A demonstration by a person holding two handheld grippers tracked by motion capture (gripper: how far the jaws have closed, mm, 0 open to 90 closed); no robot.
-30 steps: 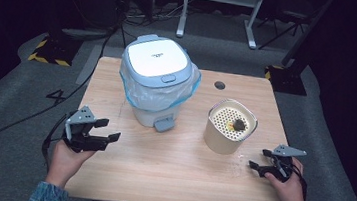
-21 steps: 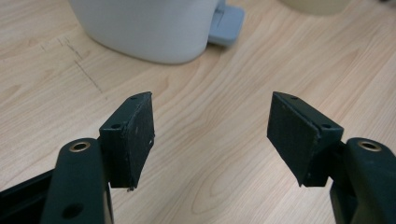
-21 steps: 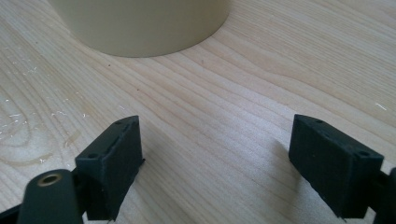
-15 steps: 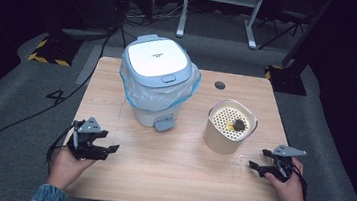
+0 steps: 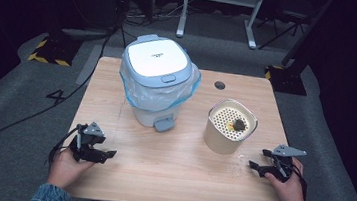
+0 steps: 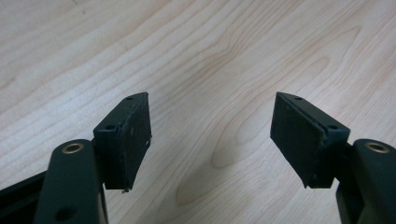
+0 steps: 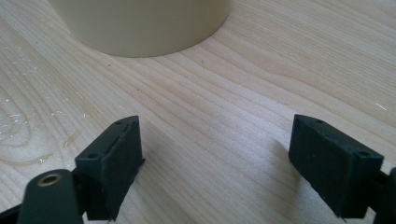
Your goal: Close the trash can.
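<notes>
My right tool (image 5: 258, 167) rests low on the pale wooden bench (image 5: 168, 180), jaws spread wide and holding nothing. My left tool (image 5: 101, 155) sits at the near left of the bench, also wide and empty, with bare wood grain between its pads (image 6: 133, 140).

The thing nearest my right tool is the squat cream-coloured round canister with a perforated top insert (image 5: 229, 128). It stands upright just ahead of that tool and a little to its left, close but not touching; in the right gripper view its smooth curved wall (image 7: 140, 23) rises straight beyond my jaws. A small dark lump (image 5: 239, 124) sits on the perforated insert, with a fleck of yellow beside it.

I judge the canister light and stiff, probably plastic or coated metal, with a slick wall that gives the pads little to bite on. It looks wider than my jaw opening, so I would not try to span the body. The rim is the better place: one pad inside, one outside, pinched firmly. The insert may be loose, so I would keep it level.

Farther ahead of my left tool stands the white pedal bin with a pale blue lid and a blue plastic liner (image 5: 157, 83), lid closed. The wood near my right tool shows faint wet smears.
</notes>
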